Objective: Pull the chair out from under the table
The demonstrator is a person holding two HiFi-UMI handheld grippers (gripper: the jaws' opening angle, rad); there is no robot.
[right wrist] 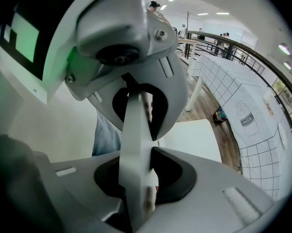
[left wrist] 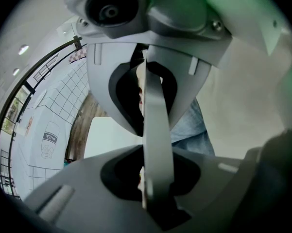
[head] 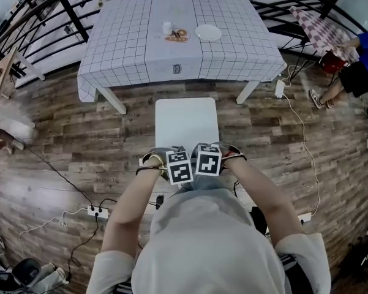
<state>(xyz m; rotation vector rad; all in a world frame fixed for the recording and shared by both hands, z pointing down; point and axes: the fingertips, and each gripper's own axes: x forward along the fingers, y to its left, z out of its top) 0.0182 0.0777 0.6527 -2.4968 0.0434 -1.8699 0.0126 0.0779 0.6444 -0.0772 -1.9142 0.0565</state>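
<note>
The left gripper (head: 179, 164) and right gripper (head: 208, 160) are both pinching the chair (head: 187, 121) by its thin back right under them, and tugging too hard may be making it slip free or tip.

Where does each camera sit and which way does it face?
Head view: on the person's head, looking steeply down at the chair and table; forearms, torso, left gripper and right gripper show.
Left gripper view: rides the left gripper, looking along its jaws, shut on the chair back; jeans show.
Right gripper view: rides the right gripper, jaws shut on the chair back; jeans show.
Shared: both gripper views catch the seat and milk-print tablecloth.
</note>
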